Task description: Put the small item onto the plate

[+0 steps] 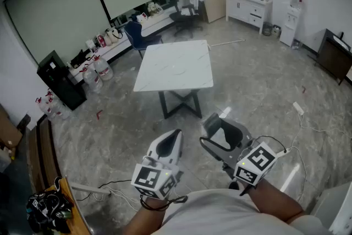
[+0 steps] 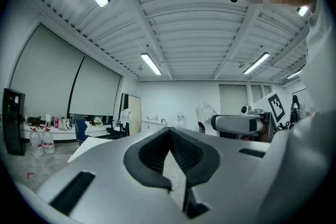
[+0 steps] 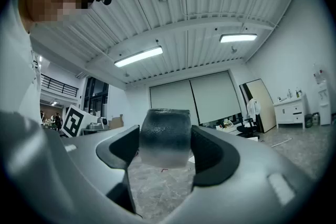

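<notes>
The small item (image 3: pixel 164 139), a dark, translucent, squat cylinder, sits between the pads of my right gripper (image 3: pixel 164 131), touching both; the jaws stand wide around it. In the head view the right gripper (image 1: pixel 223 126) is held close to the person's chest, above the floor. Beside it is the left gripper (image 1: pixel 174 135), with its jaws pressed together and nothing in them; its own view shows the left gripper (image 2: pixel 169 136) with the pads meeting in a V. Both grippers are well short of the white table (image 1: pixel 175 66). No plate shows in any view.
The white marble table stands on a dark frame in the middle of the grey floor. Behind it are a blue chair (image 1: pixel 137 33) and an office chair (image 1: pixel 184 14). Water bottles (image 1: pixel 96 71) and a black cabinet (image 1: pixel 58 82) stand left, a white sideboard (image 1: pixel 247 8) back right, cables (image 1: pixel 300 110) right.
</notes>
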Action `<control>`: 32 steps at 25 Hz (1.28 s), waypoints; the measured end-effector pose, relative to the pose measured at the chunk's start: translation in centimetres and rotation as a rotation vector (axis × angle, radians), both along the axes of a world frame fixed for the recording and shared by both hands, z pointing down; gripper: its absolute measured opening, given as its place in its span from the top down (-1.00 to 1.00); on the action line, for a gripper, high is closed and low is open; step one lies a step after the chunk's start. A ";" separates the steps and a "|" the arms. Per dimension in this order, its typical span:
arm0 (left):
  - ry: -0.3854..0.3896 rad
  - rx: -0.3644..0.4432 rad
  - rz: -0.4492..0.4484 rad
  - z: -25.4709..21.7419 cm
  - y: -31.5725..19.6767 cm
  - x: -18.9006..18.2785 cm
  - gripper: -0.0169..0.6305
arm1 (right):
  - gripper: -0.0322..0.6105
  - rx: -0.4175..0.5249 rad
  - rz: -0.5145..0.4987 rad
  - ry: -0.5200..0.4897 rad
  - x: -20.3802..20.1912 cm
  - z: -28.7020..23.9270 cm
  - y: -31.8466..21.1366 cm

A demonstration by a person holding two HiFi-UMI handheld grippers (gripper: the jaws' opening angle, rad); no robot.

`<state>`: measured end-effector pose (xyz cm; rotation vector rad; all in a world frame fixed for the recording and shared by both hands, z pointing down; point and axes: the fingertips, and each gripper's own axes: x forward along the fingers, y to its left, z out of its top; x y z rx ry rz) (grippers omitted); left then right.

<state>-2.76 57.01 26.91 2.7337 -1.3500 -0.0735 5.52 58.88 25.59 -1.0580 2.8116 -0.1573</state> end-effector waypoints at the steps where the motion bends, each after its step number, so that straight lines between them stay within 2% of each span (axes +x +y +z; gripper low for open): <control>1: 0.000 -0.001 0.001 0.1 0.0 -0.1 0.93 | -0.04 -0.001 0.002 0.002 -0.1 0.1 0.0; 22: 0.020 -0.027 -0.004 1.5 0.4 -2.7 0.93 | -0.04 -0.003 0.010 0.014 -2.0 0.4 0.4; 32: 0.030 -0.049 -0.040 2.9 -3.3 -2.6 0.93 | -0.04 -0.036 -0.014 0.003 -1.4 2.3 -4.0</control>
